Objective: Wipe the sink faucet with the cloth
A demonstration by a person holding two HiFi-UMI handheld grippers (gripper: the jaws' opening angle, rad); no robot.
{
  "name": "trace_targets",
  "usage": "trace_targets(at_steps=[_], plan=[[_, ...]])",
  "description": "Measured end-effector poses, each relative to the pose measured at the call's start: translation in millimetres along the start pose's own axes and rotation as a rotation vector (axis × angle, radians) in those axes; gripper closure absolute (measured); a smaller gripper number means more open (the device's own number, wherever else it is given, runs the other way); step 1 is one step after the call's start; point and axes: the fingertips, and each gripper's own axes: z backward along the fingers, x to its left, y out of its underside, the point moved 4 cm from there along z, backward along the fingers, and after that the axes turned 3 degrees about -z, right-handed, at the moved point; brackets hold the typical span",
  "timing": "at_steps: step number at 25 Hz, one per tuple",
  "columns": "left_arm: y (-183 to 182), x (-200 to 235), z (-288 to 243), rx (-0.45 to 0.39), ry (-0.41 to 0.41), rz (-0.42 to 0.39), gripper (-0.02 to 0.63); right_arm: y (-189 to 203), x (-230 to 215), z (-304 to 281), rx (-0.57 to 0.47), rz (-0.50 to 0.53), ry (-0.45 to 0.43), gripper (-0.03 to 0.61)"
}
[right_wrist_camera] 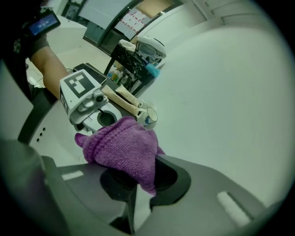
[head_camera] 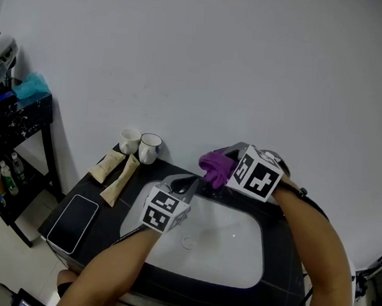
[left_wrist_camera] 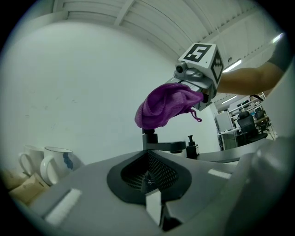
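Wiping appears under way: right gripper (head_camera: 229, 165) clenched on cloth (head_camera: 213, 166) atop the faucet (left_wrist_camera: 162, 145), left gripper (left_wrist_camera: 148, 179) closed and empty nearby; next move likely calls for rubbing along the spout.

Washstand inside a workroom: sink (head_camera: 235, 254), faucet (left_wrist_camera: 162, 145), mugs (head_camera: 149, 148); office chair (left_wrist_camera: 244, 122) beyond

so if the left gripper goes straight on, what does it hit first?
Probably the faucet, dead ahead; the cloth in the right gripper is at its top, higher up. Depth unclear.
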Motion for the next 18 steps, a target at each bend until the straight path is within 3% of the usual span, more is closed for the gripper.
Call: trace_targets(at_steps=[5,9,18], plan=[[0.4,0.0,2.1,0.012,0.002,0.013,0.598,1.9,32.1,18.7,-0.071,0.009,-0.017,0.529],[-0.4,0.3,3.1,0.013,0.003,0.026,0.598,22.6,40.0,19.9,-0.061,-0.006,0.000,0.529],[-2.5,1.0,3.1,-0.008,0.007,0.064,0.597,51.9,12.1,-14.5,0.007,-0.017,0.141,0.526]])
